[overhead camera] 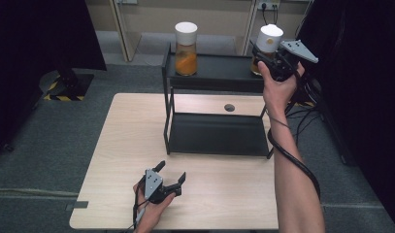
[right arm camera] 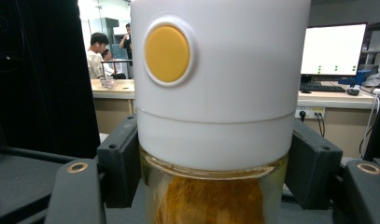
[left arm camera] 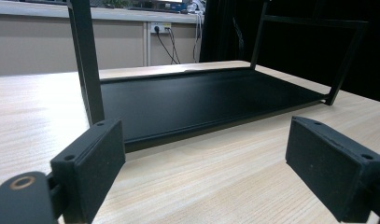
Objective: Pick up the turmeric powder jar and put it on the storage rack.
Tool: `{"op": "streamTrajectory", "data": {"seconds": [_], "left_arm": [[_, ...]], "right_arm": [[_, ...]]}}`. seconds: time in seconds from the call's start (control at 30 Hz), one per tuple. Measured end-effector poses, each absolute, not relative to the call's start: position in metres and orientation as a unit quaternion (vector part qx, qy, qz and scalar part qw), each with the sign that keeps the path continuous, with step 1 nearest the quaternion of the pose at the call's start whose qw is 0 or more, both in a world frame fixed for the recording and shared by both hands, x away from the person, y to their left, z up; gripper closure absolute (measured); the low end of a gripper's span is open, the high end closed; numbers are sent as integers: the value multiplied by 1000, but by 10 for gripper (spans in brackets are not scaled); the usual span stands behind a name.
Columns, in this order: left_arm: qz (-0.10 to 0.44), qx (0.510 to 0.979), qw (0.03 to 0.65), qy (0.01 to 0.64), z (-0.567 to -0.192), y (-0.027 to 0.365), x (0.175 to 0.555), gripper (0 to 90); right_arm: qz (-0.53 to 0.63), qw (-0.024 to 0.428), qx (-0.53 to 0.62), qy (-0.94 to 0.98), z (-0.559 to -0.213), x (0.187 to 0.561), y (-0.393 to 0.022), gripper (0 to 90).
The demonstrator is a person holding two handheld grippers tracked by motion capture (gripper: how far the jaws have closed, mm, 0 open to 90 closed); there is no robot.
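Right gripper (overhead camera: 269, 59) is clamped on a jar (right arm camera: 211, 121) with a white lid and orange contents, pads gripping just under the lid; jar sits at the right end of the black rack's (overhead camera: 214, 73) top shelf. A second jar (overhead camera: 186, 48) of the same kind stands on the shelf's left end, well apart. Left gripper (overhead camera: 172, 173) rests low over the wooden table (overhead camera: 117, 145) in front of the rack, jaws wide apart with nothing between them.

right gripper (overhead camera: 269, 57) clamped on white-lidded jar (overhead camera: 268, 44) on black rack (overhead camera: 214, 77) top, left gripper (overhead camera: 170, 175) open over table (overhead camera: 117, 145)
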State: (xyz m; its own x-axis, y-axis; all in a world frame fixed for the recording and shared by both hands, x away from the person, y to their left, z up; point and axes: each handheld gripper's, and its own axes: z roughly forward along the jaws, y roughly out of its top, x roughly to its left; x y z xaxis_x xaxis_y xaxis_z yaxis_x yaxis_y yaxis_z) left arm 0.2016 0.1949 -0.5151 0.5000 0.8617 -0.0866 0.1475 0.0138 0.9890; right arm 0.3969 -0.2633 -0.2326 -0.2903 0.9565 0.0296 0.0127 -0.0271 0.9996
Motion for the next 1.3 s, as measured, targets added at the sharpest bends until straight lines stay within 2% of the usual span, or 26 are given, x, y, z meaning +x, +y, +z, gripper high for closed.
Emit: {"op": "streamTrajectory", "data": {"seconds": [0.3,0.5,0.63,0.97,1.3], "left_arm": [[304,635,589,397,-515,195,201,115],[304,636,588,397,-515,194,201,115],[304,636,588,397,-515,194,201,115],[305,636,588,397,-515,194,201,115],[307,635,587,396,-515,194,201,115]], "right_arm": [[574,412,426,566,-234,395,-263,287],[577,415,425,560,-229,389,-263,150],[576,409,426,565,-227,386,-266,106],[581,398,416,576,-234,376,-272,53],[582,397,403,584,-239,358,-272,37]]}}
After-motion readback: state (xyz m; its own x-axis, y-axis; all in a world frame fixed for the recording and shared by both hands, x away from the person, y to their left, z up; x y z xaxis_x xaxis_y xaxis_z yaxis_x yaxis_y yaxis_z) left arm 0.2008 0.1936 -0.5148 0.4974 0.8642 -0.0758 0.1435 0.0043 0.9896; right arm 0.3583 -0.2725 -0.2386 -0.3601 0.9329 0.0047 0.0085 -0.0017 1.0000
